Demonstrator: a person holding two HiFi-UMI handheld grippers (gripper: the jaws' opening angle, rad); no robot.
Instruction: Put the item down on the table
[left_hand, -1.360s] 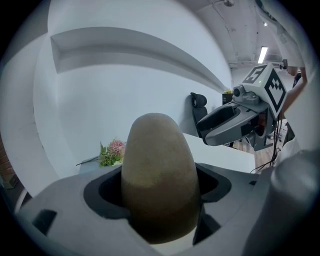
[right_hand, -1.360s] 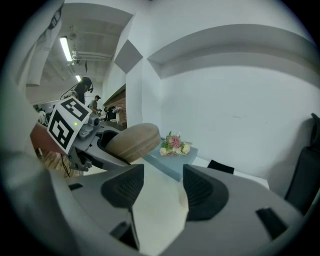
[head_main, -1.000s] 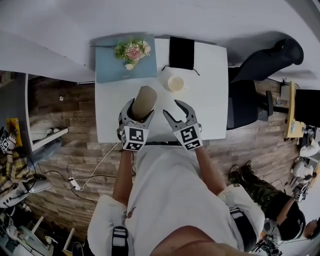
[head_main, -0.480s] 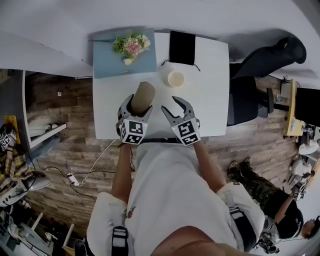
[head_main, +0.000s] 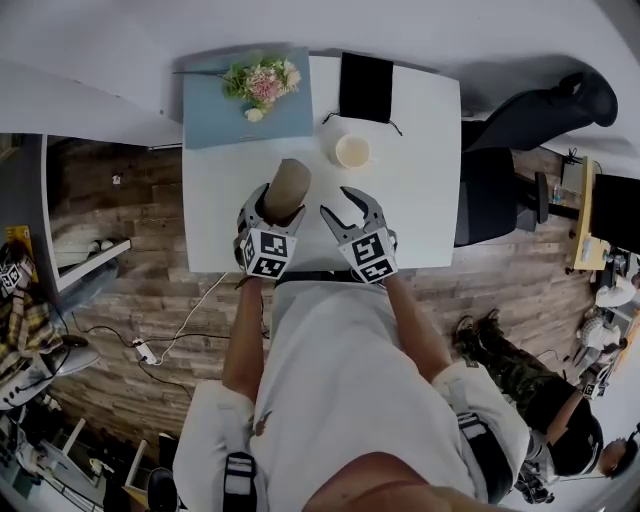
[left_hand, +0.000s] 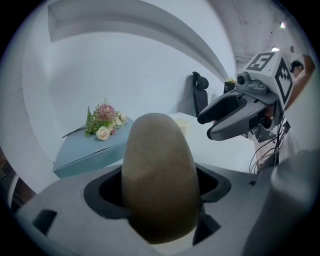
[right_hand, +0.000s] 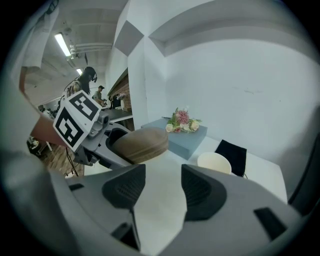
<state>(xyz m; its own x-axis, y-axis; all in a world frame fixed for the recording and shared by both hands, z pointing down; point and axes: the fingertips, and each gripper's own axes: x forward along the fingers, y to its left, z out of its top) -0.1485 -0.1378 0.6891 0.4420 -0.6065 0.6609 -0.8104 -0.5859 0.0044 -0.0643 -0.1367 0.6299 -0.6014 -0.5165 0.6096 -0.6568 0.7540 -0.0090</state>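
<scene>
The left tongs (head_main: 274, 206) are clamped on a brown round-ended item (head_main: 288, 185), which fills the gap between the jaws and sticks out past them, tilted toward the cream cup (head_main: 352, 151). The item is over the white bench (head_main: 420, 200), on the near-left side of the cup. Whether its lower end touches the bench cannot be told.

The right tongs (right_hand: 163, 180) are just near of the cup, beside the left tongs. Their jaws have just been closing and now stand narrow, with only bare bench showing between the pads.

Left of the cup and further back lies a blue box (head_main: 245, 118) with a small bouquet (head_main: 262, 82) on top. A black pouch (head_main: 364, 88) lies just behind the cup. A black office chair (head_main: 520, 130) stands off the bench, to the cup's right.
</scene>
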